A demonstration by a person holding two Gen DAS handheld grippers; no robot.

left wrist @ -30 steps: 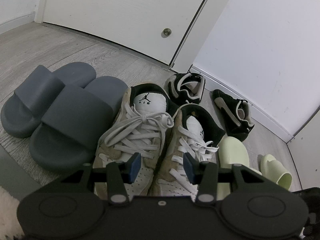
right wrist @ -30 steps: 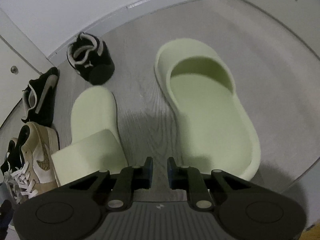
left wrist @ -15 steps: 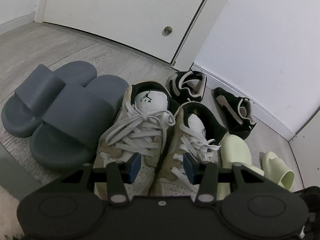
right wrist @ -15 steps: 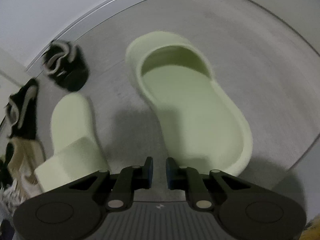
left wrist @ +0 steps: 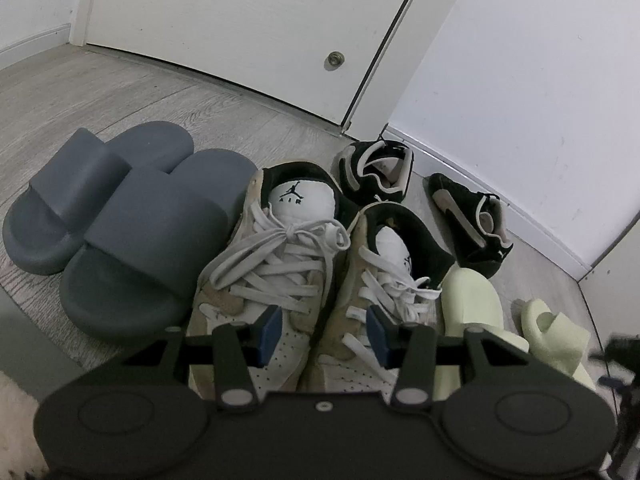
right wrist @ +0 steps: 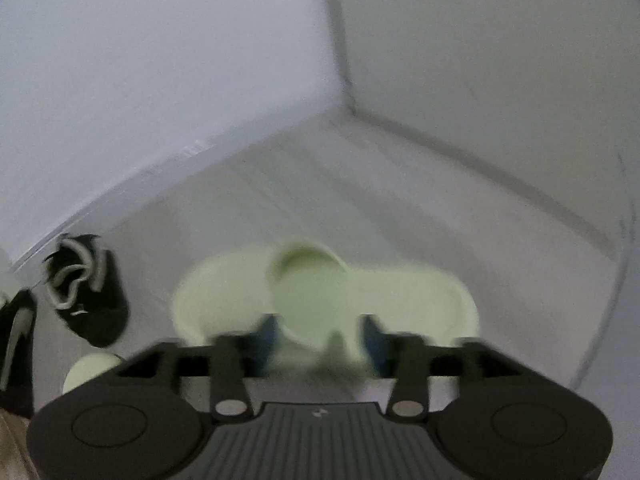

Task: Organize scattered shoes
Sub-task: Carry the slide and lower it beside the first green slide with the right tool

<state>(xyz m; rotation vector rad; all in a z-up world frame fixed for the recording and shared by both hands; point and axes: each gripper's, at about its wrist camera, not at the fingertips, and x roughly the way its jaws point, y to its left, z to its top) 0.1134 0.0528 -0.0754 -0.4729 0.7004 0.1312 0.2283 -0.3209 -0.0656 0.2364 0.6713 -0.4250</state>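
Note:
In the left wrist view my left gripper [left wrist: 323, 330] hangs open over the toes of two tan-and-white laced sneakers [left wrist: 276, 264] standing side by side. A pair of grey slides [left wrist: 152, 248] lies to their left. Two black sneakers [left wrist: 472, 220] lie apart near the wall. One pale green slide [left wrist: 470, 308] sits right of the sneakers, and another [left wrist: 556, 332] lies further right. The right wrist view is blurred. There my right gripper [right wrist: 319, 336] is open, with the near end of a pale green slide [right wrist: 320, 288] between its fingers. Whether the pads touch it is unclear.
A white door [left wrist: 240, 20] and a white wall with a skirting board [left wrist: 520, 216] close the back. The right wrist view faces a room corner [right wrist: 348, 108], with a black sneaker [right wrist: 86, 292] and the other green slide [right wrist: 90, 372] at left. A fluffy rug edge [left wrist: 16, 412] shows.
My right gripper has gone from shut to open and swung up toward the corner, closing in on the green slide. The left gripper has hardly moved.

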